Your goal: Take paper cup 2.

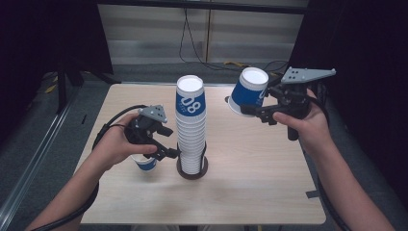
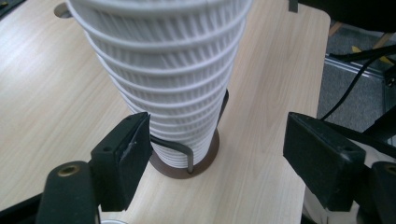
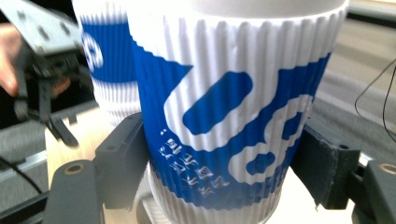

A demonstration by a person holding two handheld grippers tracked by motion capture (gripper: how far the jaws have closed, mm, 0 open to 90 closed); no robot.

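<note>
A tall stack of white ribbed paper cups [image 1: 191, 130], the top one printed blue, stands in a brown round holder [image 1: 192, 169] with a black wire upright at mid-table. My left gripper [image 1: 169, 152] sits low at the stack's left. In the left gripper view its jaws [image 2: 219, 140] stand open, with the foot of the stack [image 2: 177, 93] just ahead of them. A single blue-and-white cup [image 1: 146, 163] stands on the table under that hand. My right gripper [image 1: 248, 109] is raised at the back right, shut on a blue-and-white cup [image 1: 249, 89] that it holds tilted. Both pads press the cup's ribbed wall [image 3: 224, 93].
The light wooden table [image 1: 250, 183] has a small round hole [image 1: 226, 99] near its far edge. Dark floor, rails and cables surround it. In the right gripper view the stack [image 3: 105, 70] and the other gripper [image 3: 42, 79] show behind the held cup.
</note>
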